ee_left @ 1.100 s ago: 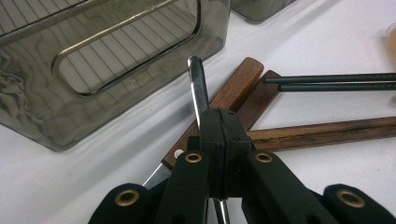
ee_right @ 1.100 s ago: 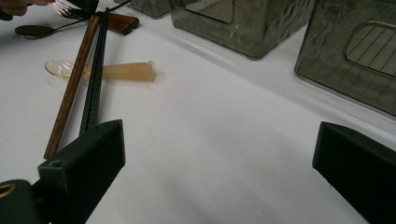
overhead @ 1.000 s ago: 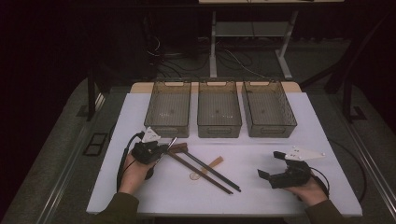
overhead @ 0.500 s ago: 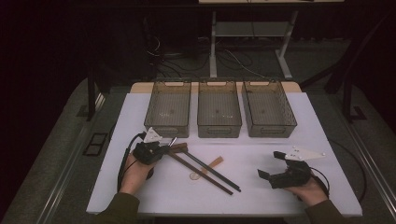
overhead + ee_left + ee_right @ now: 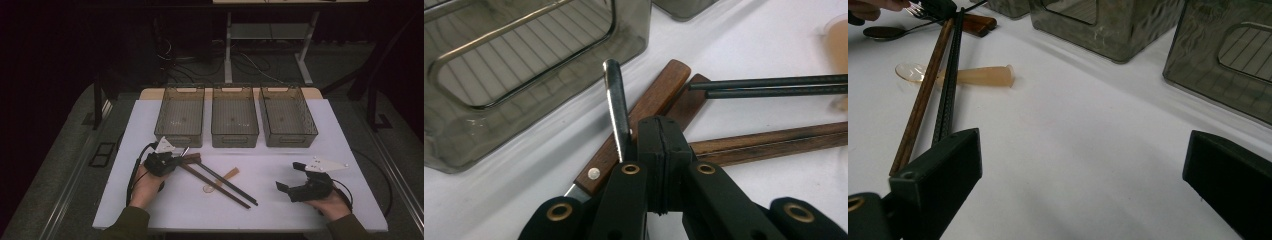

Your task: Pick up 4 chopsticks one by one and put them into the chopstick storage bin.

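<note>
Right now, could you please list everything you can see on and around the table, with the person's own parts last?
Bins: three, smoky clear, empty, in a row at the table's far side.
Wooden-handled utensils: two handles, brown, at the left gripper's jaw tips.
Metal handle: one, silver, slim, sticking up beside the left jaws.
Black chopsticks: one pair, mid-table.
Brown chopsticks: one pair, beside the black ones.
Plastic spoon: one, translucent tan, under the chopsticks.
Table: one, white top.
Left gripper: black, shut, at the utensils.
Right gripper: black, open, resting at the right.
</note>
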A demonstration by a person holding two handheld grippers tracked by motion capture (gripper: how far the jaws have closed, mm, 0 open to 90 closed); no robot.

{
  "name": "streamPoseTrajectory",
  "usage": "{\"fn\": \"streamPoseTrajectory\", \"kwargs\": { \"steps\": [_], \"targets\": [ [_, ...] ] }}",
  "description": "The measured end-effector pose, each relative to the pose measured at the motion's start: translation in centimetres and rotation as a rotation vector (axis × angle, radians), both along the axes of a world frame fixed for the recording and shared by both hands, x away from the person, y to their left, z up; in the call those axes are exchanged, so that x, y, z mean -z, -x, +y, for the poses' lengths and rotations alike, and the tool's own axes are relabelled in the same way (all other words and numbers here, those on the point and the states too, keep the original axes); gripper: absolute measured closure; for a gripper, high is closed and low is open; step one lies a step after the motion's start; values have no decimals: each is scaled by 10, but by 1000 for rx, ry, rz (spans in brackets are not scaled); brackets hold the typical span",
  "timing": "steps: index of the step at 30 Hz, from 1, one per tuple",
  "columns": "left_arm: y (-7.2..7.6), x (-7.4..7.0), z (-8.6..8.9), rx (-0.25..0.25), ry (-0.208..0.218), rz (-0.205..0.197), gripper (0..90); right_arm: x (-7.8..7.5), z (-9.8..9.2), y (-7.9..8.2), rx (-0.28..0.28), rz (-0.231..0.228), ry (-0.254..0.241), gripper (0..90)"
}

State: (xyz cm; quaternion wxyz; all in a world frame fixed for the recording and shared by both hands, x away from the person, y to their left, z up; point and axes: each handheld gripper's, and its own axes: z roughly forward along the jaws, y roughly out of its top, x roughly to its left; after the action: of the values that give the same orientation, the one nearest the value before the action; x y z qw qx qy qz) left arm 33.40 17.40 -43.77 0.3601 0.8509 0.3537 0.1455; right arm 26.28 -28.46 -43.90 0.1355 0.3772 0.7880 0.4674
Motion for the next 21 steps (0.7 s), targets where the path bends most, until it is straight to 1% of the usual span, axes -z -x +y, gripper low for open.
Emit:
{"fn": "streamPoseTrajectory", "kwargs": {
  "steps": [5,7,8,10,12,13,15,18,20,21],
  "targets": [
    [0,1,-1,9,24,11,899,0,0,0,0,-1,-1,22],
    [0,1,-3,14,21,11,899,0,0,0,1,-2,-2,21],
    [1,0,-3,16,13,8,899,0,0,0,1,-2,-2,21],
    [1,-1,-1,4,19,1,899,0,-1,0,2,-1,-2,22],
    [1,-2,1,-10,10,0,899,0,-1,0,3,-1,-2,21],
    [1,-2,3,-15,-3,4,899,0,-1,0,3,-2,-3,22],
    [1,-1,5,-21,2,16,899,-1,-1,0,3,-5,-3,22],
    [2,0,5,-9,-5,29,899,-1,-1,1,4,-4,-3,21],
    [4,1,2,2,-37,29,899,-1,-2,1,4,-3,-4,22],
    [5,1,1,4,-42,26,899,-1,-2,1,4,-4,-2,22]
  ]
}}
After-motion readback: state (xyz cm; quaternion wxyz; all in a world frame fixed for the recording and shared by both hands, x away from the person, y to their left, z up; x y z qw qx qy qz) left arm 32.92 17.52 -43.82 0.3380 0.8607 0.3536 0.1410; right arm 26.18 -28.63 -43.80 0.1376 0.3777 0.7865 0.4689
